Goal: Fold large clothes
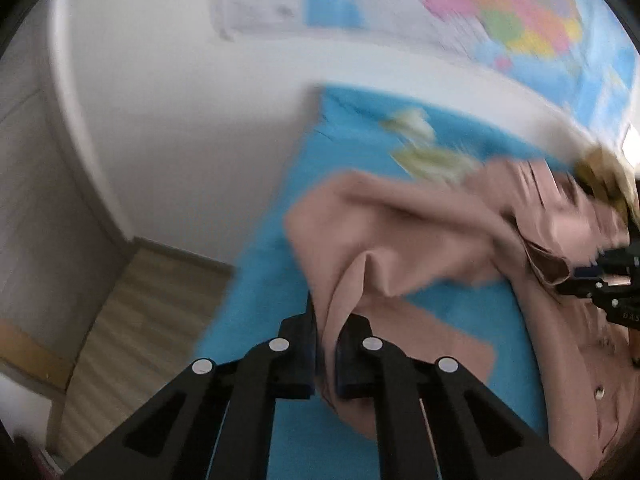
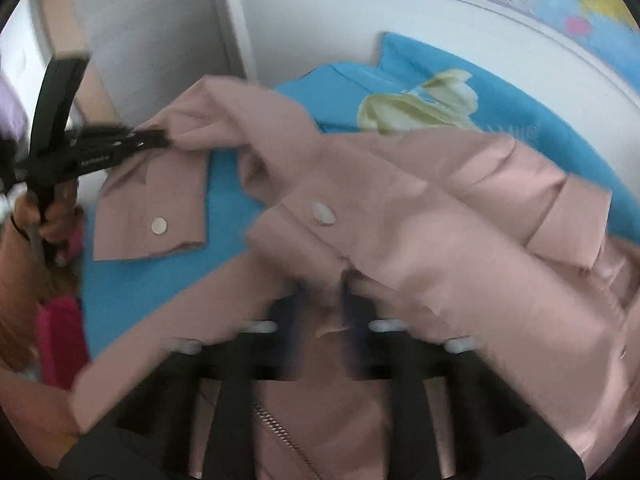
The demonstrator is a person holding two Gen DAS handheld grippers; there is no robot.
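A large dusty-pink jacket point(image 1: 420, 232) with snap buttons and a zipper lies crumpled on a blue bed sheet point(image 1: 360, 140). My left gripper point(image 1: 326, 336) is shut on a fold of its fabric, which rises between the two pads. In the right wrist view the same left gripper point(image 2: 162, 138) pinches the sleeve edge at the left, and the cuff hangs below it. My right gripper point(image 2: 340, 308) is shut on a bunch of the jacket point(image 2: 440, 220) near the zipper. In the left wrist view the right gripper point(image 1: 572, 286) shows at the right edge, gripping fabric.
The blue sheet point(image 2: 152, 280) has a pale yellow flower print point(image 2: 420, 104). White walls run behind the bed, with a coloured map point(image 1: 520, 12) on one. Wooden floor point(image 1: 132, 312) lies to the left. A hand point(image 2: 56, 220) holds the left gripper, and a magenta object point(image 2: 60, 340) sits below it.
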